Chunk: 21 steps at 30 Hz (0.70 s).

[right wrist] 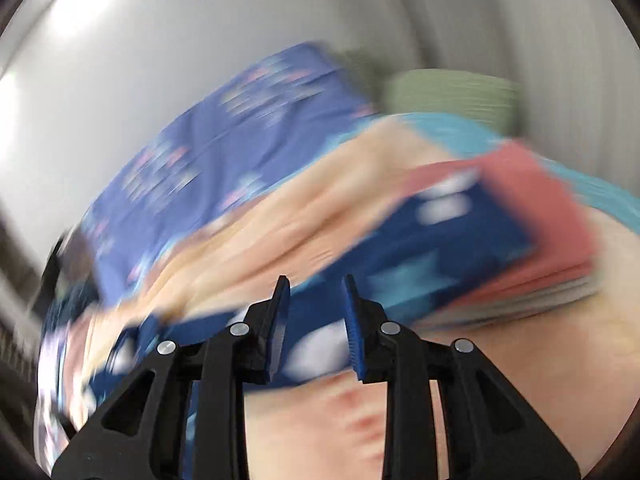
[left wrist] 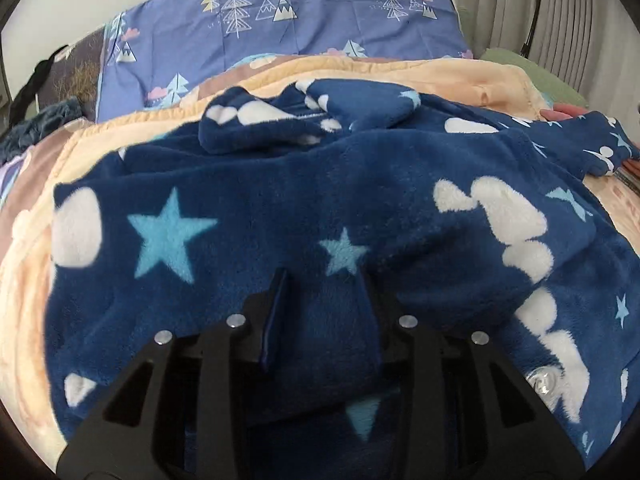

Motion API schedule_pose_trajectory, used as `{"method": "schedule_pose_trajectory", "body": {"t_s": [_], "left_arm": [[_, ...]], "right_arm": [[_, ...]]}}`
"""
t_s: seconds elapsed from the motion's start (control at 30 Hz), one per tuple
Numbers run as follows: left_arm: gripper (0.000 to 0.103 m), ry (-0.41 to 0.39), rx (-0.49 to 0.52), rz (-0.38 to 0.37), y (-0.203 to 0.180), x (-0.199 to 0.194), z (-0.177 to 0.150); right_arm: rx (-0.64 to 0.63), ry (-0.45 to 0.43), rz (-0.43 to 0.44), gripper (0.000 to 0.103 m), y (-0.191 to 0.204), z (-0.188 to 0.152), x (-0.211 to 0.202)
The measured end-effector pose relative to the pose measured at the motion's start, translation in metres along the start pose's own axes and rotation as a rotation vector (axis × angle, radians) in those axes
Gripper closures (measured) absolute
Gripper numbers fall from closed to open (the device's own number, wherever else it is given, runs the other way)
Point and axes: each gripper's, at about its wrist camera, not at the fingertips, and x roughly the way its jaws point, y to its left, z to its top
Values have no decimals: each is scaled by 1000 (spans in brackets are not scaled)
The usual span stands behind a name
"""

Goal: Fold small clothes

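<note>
Low, left gripper jaws clamped on navy fleece garment; right gripper tilted, jaws apart, empty.

We see a peach blanket on the bed, a purple pillow with tree prints behind it, grey curtains, and a green cushion.

One navy fleece garment lies mid-frame, one peach blanket beneath it, one purple tree-print pillow at top, and one green cushion upper right.
</note>
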Motion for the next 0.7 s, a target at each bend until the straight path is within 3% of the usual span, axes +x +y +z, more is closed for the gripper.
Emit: {"method": "schedule_pose_trajectory", "body": {"t_s": [0.1,0.2,0.33,0.43,0.5,0.63,0.67,0.7], "left_arm": [[67,-3,1,1,2,1,-2],[67,-4,5,8,1,1,-3],[67,-6,3,7,0,-2,-6],[67,-8,-2,1,0,-3,-6],[67,-9,-5,-2,1,-3,-6],[67,-10,-8,-5,2,-3,-6],[67,-10,-9,-6,2,-3,-6],[67,-11,-10,-6,2,-3,-6]], "right_arm": [[214,5,-26,74,-71,17,4],[309,31,9,74,-100,13,17],[285,50,-18,68,-99,7,31],[317,59,-129,66,-97,5,30],[342,42,-93,65,-90,1,29],[298,71,-123,62,-83,1,45],[311,60,-119,64,-82,1,47],[312,47,-106,81,-78,2,48]]}}
